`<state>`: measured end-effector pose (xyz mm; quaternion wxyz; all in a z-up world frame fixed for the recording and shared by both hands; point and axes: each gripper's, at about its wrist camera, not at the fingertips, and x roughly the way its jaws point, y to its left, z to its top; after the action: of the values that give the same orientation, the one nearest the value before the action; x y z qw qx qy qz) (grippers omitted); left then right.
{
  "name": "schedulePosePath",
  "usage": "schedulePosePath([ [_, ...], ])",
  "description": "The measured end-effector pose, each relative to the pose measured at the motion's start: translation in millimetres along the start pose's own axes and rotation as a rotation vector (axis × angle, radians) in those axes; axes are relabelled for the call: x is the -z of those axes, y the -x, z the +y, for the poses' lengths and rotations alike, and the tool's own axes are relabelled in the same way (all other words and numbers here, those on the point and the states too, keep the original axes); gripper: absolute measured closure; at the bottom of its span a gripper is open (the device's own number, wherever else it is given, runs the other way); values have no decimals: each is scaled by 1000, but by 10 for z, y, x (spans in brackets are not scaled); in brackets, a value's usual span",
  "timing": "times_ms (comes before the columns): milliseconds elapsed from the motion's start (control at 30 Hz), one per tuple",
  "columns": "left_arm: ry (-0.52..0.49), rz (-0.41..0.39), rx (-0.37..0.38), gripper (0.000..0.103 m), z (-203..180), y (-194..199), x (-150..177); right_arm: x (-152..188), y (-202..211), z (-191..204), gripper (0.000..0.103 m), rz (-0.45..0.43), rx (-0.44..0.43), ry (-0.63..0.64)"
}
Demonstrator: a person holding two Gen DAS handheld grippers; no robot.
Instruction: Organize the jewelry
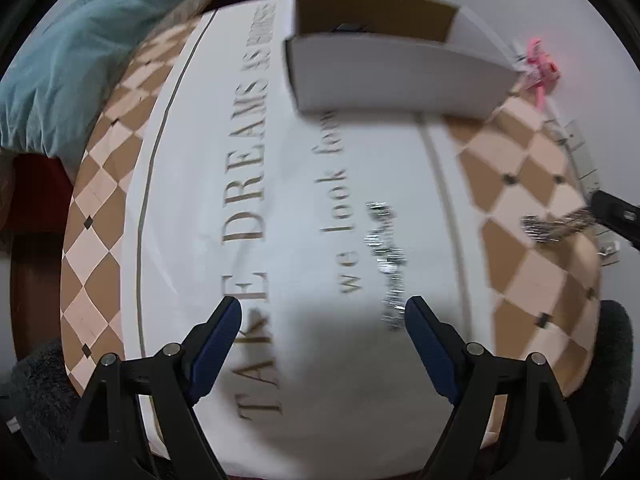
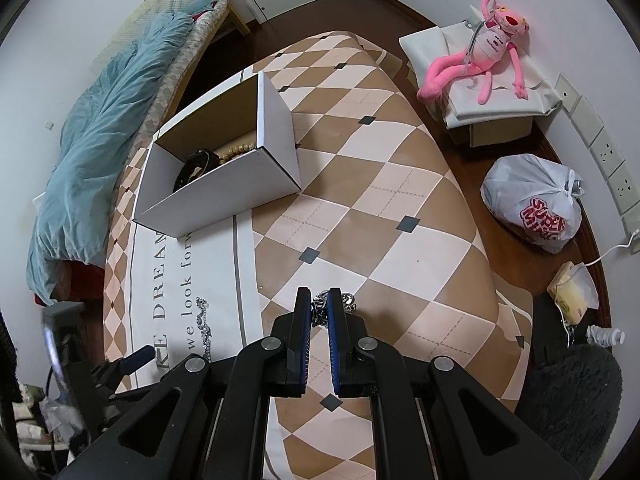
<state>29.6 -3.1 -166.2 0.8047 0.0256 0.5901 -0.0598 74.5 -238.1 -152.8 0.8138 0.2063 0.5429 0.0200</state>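
Two grippers low over rug: left gripper (image 1: 323, 312) agape, right gripper (image 2: 319, 300) on chain (image 2: 318, 309).

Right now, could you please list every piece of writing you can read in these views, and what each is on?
"TAKE DREAMS", then blurred words: tablecloth.
"we look for...", the rest hidden by the box: tablecloth.
"SUPER MI...", partly folded away: plastic bag.
Print on the pink plush toy's shirt: too small to read.

Upper right of the right wrist view: pink plush toy (image 2: 490, 46) lying on a cloth-covered box (image 2: 480, 118). Below it, a tied white plastic bag (image 2: 534, 202) on the dark wood floor (image 2: 460, 152). Wall sockets (image 2: 600, 148) along the right edge. Teal blanket (image 2: 116, 120) at left. Dark fluffy rug (image 2: 572, 400) at lower right.
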Motion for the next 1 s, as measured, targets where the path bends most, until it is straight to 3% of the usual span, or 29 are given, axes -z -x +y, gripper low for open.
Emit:
schedulePosePath([
  [133, -49, 6, 35, 22, -169, -14, 103, -3, 0, -24, 95, -4, 7, -3],
  [167, -57, 15, 37, 33, -167, -90, 15, 0, -6, -35, 95, -4, 9, -7],
  [200, -61, 31, 38, 52, -263, -140, 14, 0, -9, -43, 95, -3, 11, -8],
  [333, -96, 18, 15, 73, -397, -150, 68, 16, -13, -78, 95, -2, 19, -11],
  [400, -117, 5, 20, 93, -440, -153, 85, 20, -12, -94, 95, -3, 21, -16],
  [600, -81, -22, 67, 94, -398, -106, -81, 22, 1, -96, 95, -5, 16, -14],
  [633, -72, -33, 78, 102, -362, -63, -153, 18, 21, -83, 95, -9, 13, -10],
  [667, -59, -44, 102, 103, -315, 1, -182, 14, 35, -67, 95, -12, 10, -8],
  [1000, 30, -119, 218, 103, -13, 433, -493, -119, 257, 163, 95, -61, -42, 36],
])
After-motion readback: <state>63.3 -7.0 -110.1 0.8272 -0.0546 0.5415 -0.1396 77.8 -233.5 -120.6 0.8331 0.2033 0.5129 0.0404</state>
